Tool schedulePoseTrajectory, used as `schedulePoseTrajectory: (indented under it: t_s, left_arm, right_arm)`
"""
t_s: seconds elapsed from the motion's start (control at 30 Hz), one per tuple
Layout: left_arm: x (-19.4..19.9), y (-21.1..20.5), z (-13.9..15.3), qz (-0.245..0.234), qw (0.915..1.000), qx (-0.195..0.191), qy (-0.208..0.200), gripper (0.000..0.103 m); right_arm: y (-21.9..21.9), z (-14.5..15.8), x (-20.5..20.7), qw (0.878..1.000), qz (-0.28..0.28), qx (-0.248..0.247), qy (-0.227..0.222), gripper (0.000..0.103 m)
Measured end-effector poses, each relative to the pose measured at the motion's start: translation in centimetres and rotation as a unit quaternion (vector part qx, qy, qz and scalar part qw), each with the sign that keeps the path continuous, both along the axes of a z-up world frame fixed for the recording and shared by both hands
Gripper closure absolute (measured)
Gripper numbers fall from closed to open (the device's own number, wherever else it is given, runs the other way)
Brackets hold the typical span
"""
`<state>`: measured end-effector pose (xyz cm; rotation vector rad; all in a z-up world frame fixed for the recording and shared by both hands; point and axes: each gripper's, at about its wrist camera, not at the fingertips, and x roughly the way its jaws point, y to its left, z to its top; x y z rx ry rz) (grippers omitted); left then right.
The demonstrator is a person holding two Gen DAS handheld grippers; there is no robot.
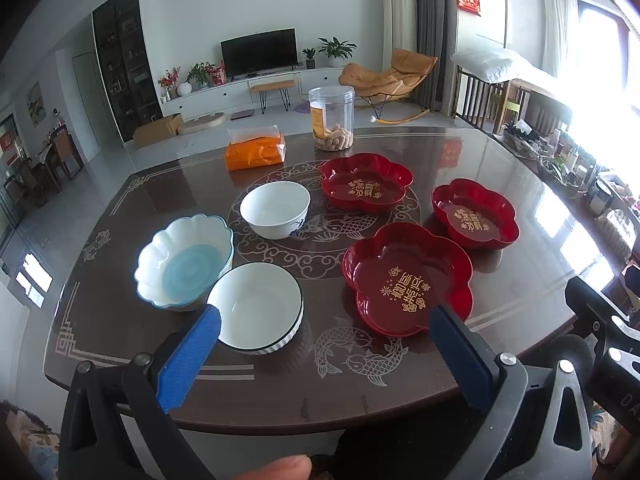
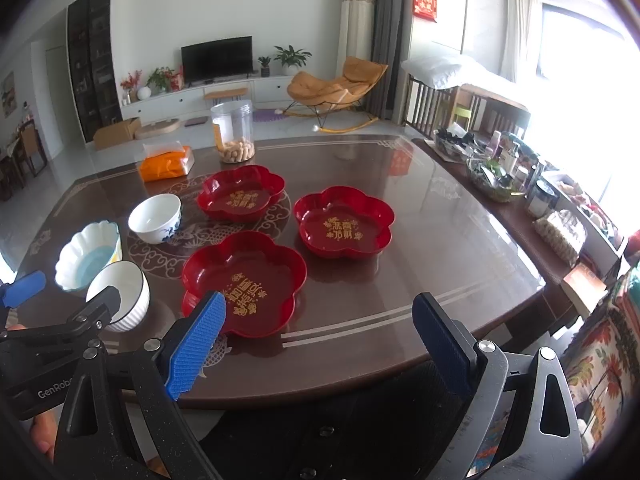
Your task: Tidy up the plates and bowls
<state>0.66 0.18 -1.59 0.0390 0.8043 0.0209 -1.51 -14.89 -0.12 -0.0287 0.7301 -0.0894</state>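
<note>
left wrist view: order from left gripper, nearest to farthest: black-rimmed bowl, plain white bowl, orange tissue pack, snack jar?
From the left gripper, jaws open:
1. Black-rimmed bowl, just ahead, left of centre.
2. Plain white bowl, mid-table.
3. Orange tissue pack, far left.
4. Snack jar, far edge; close to the tissue pack's depth.

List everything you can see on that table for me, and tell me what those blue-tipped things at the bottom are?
Red flower-shaped plates: 3, red with gold lettering, right half of the table; near one, far one, right one.
White bowl with dark rim: 1, near left, ribbed outside.
Scalloped bowl: 1, white with pale blue inside, left, close beside the dark-rimmed bowl.
Plain white bowl: 1, blue pattern on its side, centre left.
Tissue pack: 1, orange, far side.
Clear jar: 1, snacks at the bottom, far side.
Table: 1, dark brown, glossy, pale fish pattern.
Left gripper: 1, black with blue pads, open, holding nothing.
Right gripper: 1, the same, open, holding nothing.
</note>
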Motion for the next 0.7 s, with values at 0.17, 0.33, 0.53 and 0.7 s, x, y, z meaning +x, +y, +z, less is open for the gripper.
schedulePoseTrajectory:
  t_s: [0.17, 0.33, 0.53, 0.7]
  left_arm:
    - [-0.17, -0.13, 0.09, -0.002, 1.0, 0.001, -0.002, 0.0]
    - [-0.22, -0.24, 0.01, -0.003, 1.0, 0.004, -0.004, 0.0]
    - [-0.22, -0.37, -0.15, -0.006, 1.0, 0.007, 0.001, 0.0]
    - [-0.24, -0.44, -0.19, -0.006, 0.9999, 0.008, 0.002, 0.0]
  right_arm:
    - [-0.17, 0.07, -0.2, 1.0, -0.004, 0.005, -0.002, 0.007]
    - [-0.4, 0.11, -0.28, 1.0, -0.006, 0.008, -0.002, 0.007]
    - [-0.4, 0.07, -0.29, 1.0, -0.006, 0.008, -0.002, 0.007]
    - [-0.45, 0.1, -0.29, 1.0, -0.006, 0.008, -0.002, 0.007]
